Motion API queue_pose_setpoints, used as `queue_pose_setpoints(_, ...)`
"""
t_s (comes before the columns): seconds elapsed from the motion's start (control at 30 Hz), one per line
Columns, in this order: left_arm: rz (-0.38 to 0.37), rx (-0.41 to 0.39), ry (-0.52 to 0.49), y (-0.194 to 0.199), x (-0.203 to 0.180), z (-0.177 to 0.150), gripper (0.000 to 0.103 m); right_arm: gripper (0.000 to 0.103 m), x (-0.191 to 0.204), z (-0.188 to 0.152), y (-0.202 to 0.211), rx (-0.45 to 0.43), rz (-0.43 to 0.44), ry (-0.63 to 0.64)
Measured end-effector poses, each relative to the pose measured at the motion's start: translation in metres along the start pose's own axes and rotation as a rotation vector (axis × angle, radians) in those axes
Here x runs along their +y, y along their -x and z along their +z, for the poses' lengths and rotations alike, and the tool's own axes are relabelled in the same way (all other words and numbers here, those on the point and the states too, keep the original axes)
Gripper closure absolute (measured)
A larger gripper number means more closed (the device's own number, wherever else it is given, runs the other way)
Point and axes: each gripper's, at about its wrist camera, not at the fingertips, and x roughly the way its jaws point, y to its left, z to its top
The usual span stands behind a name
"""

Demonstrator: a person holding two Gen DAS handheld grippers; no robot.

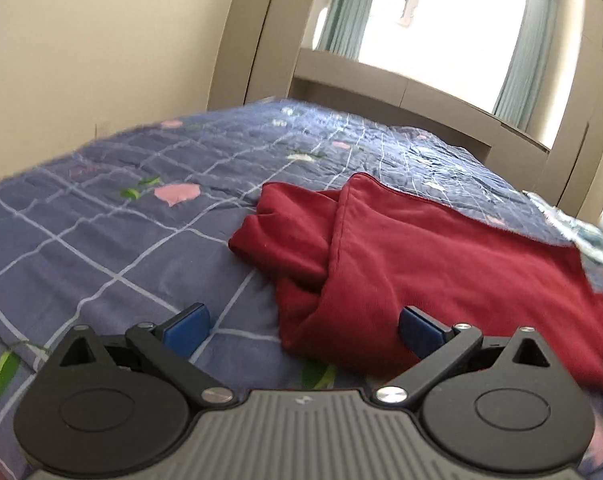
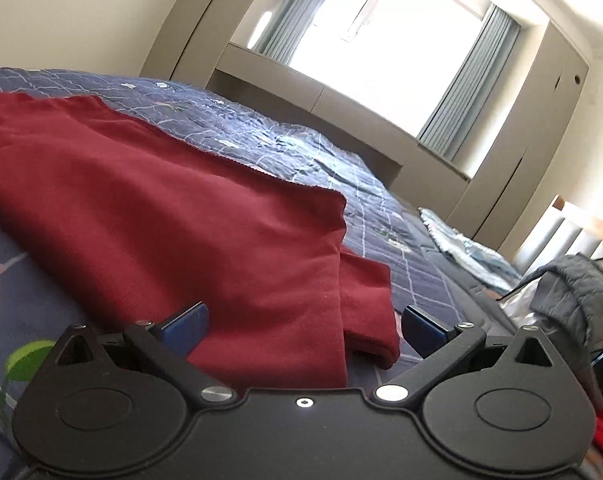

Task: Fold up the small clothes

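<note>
While the bed [image 1: 113,240] fills most of both views w/ its blue-grey checked quilt, printed w/ pink flowers and green leaves, a window [image 2: 381,40] w/ pale curtains sits bright beyond its far edge. Spread flat across the quilt lies the dark red garment [image 1: 441,264], partly folded: one layer lapped over a bunched lower part on its left end, a sleeve or hem sticking out at the right end in the right wrist view. A grey padded jacket [image 2: 577,292] is heaped near the headboard, well apart. Left gripper [image 1: 301,328] sits low at the garment's near-left corner, jaws spread wide, holding nothing; its right finger is over the cloth. Right gripper [image 2: 303,328] is likewise wide apart, empty, straddling the garment's near-right edge.
</note>
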Motion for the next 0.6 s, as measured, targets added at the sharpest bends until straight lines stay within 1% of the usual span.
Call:
queue_pose_setpoints(0.03,0.006,-0.011,-0.019,0.001,-0.002,-0.002,0.000,0.001,-0.001,-0.001,-0.001,0.000,0.000,-0.003)
queue_pose_setpoints(0.1,-0.003,-0.019,-0.015,0.005,-0.003,-0.003,0.000,0.001,-0.003,-0.002,0.001,0.002,0.002,-0.022)
queue_pose_setpoints(0.17,-0.027,-0.032,0.017,0.007,0.003,-0.003,0.000,0.001,-0.006,0.000,0.007,0.011,0.010,-0.052)
queue_pose_setpoints(0.23,-0.059,-0.048,0.057,0.010,0.011,-0.005,0.000,0.001,-0.014,0.003,0.016,0.015,0.020,-0.118)
queue_pose_setpoints(0.3,-0.086,-0.057,0.096,0.011,0.017,-0.005,0.000,0.001,-0.019,0.010,0.028,-0.021,0.009,-0.191)
queue_pose_setpoints(0.33,-0.093,-0.060,0.111,0.011,0.020,-0.005,0.000,0.001,-0.018,0.015,0.033,-0.040,0.013,-0.207)
queue_pose_setpoints(0.37,-0.096,-0.061,0.125,0.010,0.022,-0.005,0.000,0.001,-0.016,0.019,0.035,-0.052,0.024,-0.203)
queue_pose_setpoints(0.47,-0.084,-0.061,0.121,0.007,0.021,-0.005,0.000,0.001,0.001,0.041,0.029,-0.074,0.079,-0.119)
queue_pose_setpoints(0.53,-0.081,-0.061,0.113,0.007,0.020,-0.005,0.000,0.001,0.015,0.054,0.019,-0.092,0.103,-0.059)
queue_pose_setpoints(0.6,-0.089,-0.062,0.125,0.008,0.021,-0.005,0.000,0.001,0.027,0.070,0.004,-0.091,0.134,-0.019)
